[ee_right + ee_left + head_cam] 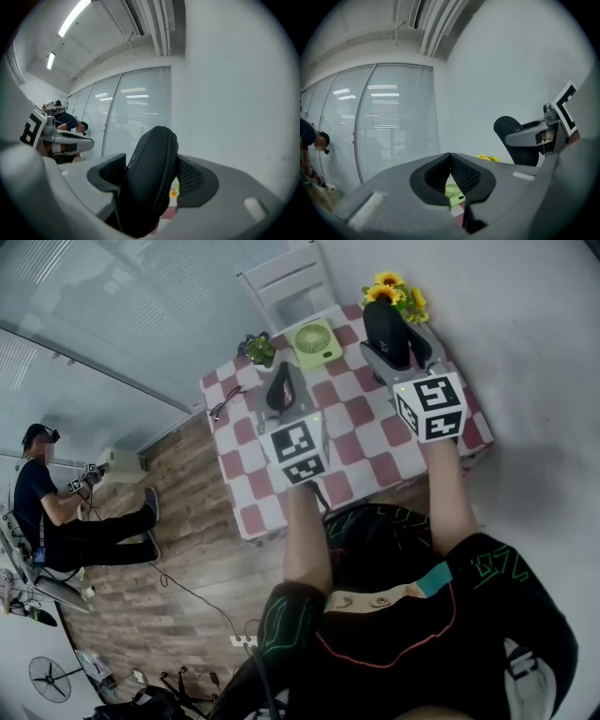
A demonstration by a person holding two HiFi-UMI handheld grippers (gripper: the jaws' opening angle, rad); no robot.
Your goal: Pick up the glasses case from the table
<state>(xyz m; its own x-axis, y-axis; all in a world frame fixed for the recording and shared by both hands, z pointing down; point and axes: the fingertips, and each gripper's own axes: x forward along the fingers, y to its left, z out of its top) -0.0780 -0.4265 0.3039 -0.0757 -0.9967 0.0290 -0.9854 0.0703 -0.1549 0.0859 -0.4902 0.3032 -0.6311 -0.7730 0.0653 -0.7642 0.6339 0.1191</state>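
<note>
The black, rounded hard-shell glasses case [151, 173] is found pinched between the jaws of the right gripper [152, 161], one pad pressed against each of its sides. In the head view the glasses case [385, 326] is seen held in the right gripper [397, 345] over the far right corner of the table covered in a red-and-white checked cloth [375, 442], just beside a bunch of yellow artificial sunflowers [395, 292]. The left gripper [450, 157] is noted with its jaws pressed together at the tips and nothing between them; it is positioned over the table's middle [281, 395]. A pale green round desk fan [314, 341] and a small green potted plant [256, 348] are recorded at the far edge.
</note>
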